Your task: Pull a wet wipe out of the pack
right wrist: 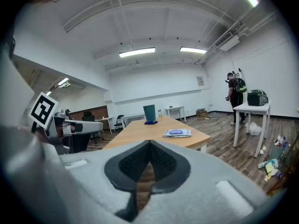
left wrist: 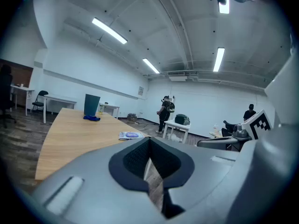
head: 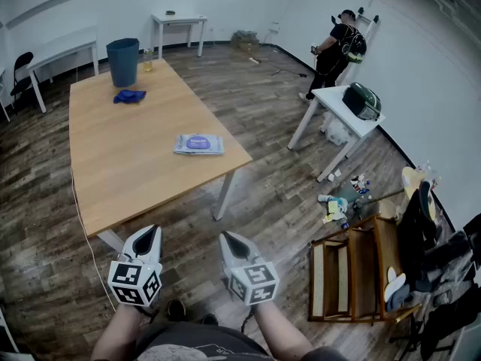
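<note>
the left hand-held gripper (head: 150, 234) and the right hand-held gripper (head: 228, 241) were held low in front of the person's body, off the near edge of the wooden table (head: 113, 164), each pointed forward and slightly down. both pairs of jaws were seen pressed together, with nothing gripped between them; only floor boards and the table's edge were framed beyond the tips. the wet wipe pack (head: 199, 144) was laid flat on the table near its right edge, well apart from both grippers, with its purple oval label turned up. toward the far end of the table a dark blue bin (head: 122, 62) was stood upright, and a crumpled blue cloth (head: 129, 95) was laid just in front of it. a small white table (head: 331, 98) bearing a dark green bag (head: 362, 101) was set to the right across the wood floor (head: 270, 194), and a person (head: 336, 45) in dark clothes was seen standing beyond it, near the far wall.
</note>
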`<state>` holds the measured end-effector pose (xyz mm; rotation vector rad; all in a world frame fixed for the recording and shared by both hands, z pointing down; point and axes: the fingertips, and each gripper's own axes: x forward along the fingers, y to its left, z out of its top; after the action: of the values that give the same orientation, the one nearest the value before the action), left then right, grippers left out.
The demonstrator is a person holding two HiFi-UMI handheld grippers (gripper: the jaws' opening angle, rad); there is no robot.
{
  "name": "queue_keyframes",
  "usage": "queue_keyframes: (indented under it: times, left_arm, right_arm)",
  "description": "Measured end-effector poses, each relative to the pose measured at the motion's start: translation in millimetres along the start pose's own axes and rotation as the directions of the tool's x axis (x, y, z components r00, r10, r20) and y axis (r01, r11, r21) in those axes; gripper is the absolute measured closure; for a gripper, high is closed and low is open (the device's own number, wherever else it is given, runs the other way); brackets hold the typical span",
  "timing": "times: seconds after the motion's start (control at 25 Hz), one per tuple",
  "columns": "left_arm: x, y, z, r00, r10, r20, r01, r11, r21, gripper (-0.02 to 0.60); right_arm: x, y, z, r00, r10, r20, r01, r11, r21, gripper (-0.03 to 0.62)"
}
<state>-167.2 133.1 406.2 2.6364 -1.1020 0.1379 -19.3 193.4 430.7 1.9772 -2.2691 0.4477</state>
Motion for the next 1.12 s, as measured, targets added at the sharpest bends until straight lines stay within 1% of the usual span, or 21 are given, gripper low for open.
queue_keyframes:
  times: [0.36, 0.8, 0.92, 1.12]
  left_arm:
    - [7.5, 6.5, -2.5, 1.0, 0.003, -0.012, -0.003, 1.0, -0.005, 0.563]
    - [5.7, 15.1, -18.0, 0.999, 0.003, -0.05, -0.004, 0.999, -0.033, 0.563]
    - [6.4, 18.1, -16.7, 0.999, -0.006, -0.05, 0.004, 0.999, -0.037, 0.564]
    - [9.5, 24.6, -14.9, 0.999, -0.019, -0.046, 0.017, 0.999, -0.041, 0.564]
  right_arm:
    - [7.4, -2.9, -2.2, 1.0, -0.002, -0.016, 0.002, 1.0, -0.014, 0.603]
    - [11.9, -1.1, -16.0, 0.999, -0.019, -0.043, 0.019, 1.0, 0.013, 0.603]
    - [13.9, -4.0, -14.5, 0.998, -0.045, -0.033, 0.046, 0.998, 0.039, 0.603]
    - [20.9, -1.3, -11.4, 0.998, -0.053, -0.014, 0.054, 0.997, 0.049, 0.603]
